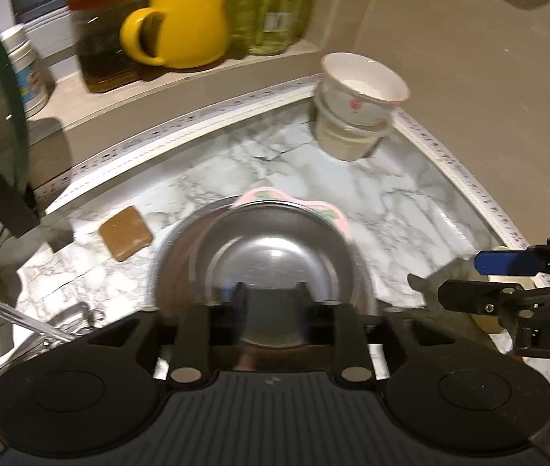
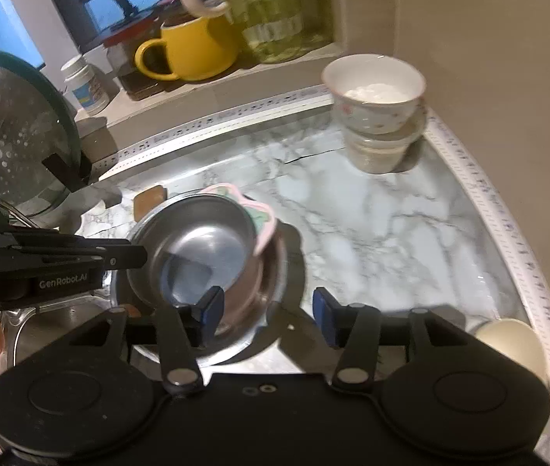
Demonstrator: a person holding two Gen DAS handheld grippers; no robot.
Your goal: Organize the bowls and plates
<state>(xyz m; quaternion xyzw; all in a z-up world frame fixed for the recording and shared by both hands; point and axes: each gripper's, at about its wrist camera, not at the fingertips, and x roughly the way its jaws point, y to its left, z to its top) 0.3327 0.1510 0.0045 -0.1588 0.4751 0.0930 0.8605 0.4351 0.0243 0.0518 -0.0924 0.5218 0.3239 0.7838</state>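
holding a steel bowl [image 1: 271, 268] by its near rim, the left gripper [image 1: 271, 303] has its fingers pinched onto the metal edge, and the bowl looks lifted and tilted above a wider steel dish [image 2: 271, 272] on the marble counter [image 2: 372, 225]. a pink plate [image 2: 263, 221] peeks out just behind the bowl; whether it lies in the dish or beside it, i cannot tell. the right gripper [image 2: 267, 310] hangs near the bowl with its blue pads [image 2: 323, 310] spread apart, holding nothing. beyond the bowl, in the counter's far corner, a white bowl [image 2: 376, 97] already sits nested on a clear container [image 2: 380, 151], so one stack seems done. i judge the task partly along: the steel bowl, pink plate and dish look yet to be gathered. a cream cup [image 2: 508, 341] sits to the right of the bowl.
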